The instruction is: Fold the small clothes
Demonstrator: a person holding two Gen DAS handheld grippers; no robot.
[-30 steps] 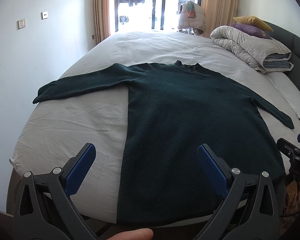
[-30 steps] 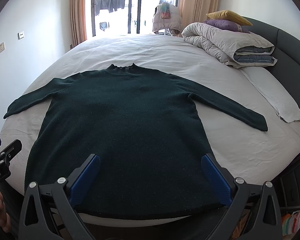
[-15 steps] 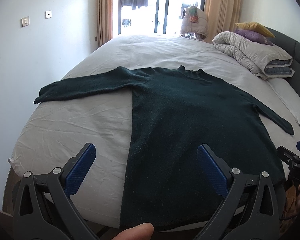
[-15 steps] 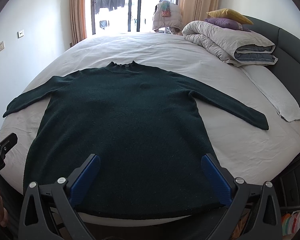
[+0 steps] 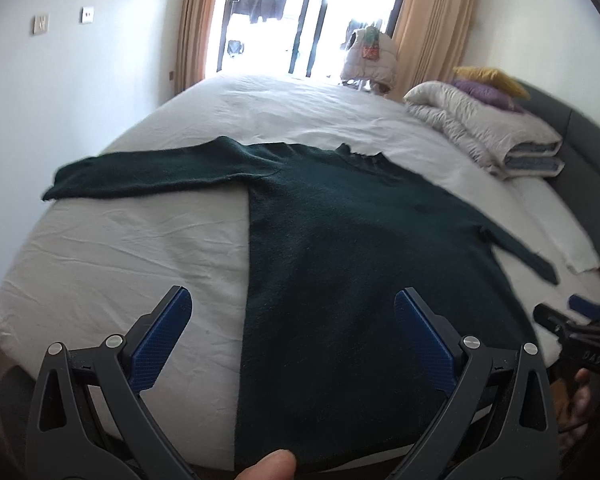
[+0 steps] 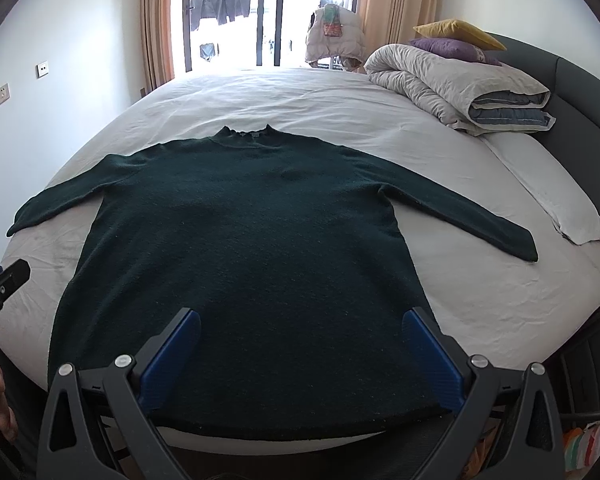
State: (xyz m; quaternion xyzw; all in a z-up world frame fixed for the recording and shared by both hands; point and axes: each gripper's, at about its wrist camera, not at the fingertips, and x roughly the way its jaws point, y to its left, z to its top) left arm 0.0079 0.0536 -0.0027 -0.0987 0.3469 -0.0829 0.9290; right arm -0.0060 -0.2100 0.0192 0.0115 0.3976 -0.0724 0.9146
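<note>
A dark green sweater (image 5: 360, 248) (image 6: 252, 240) lies flat and spread out on the white bed sheet (image 5: 132, 248) (image 6: 492, 280), collar away from me, both sleeves stretched sideways. My left gripper (image 5: 294, 300) hovers open above the sweater's lower left edge, holding nothing. Open too, my right gripper (image 6: 302, 318) hangs over the hem near the sweater's lower right part, with nothing between its blue pads. Each gripper shows at the edge of the other's view. A fingertip (image 5: 268, 466) shows at the bottom of the left wrist view.
A rolled grey duvet (image 6: 460, 88) with purple and yellow pillows (image 6: 456, 38) lies at the bed's far right by the dark headboard (image 6: 580, 92). A white pillowcase (image 6: 556, 200) lies flat on the right. A wall (image 5: 60, 92) runs along the left; glass doors stand beyond.
The left gripper has moved forward and a little left over the bed, so the left sleeve looks nearer. The right gripper has edged slightly forward. Both stay open.
</note>
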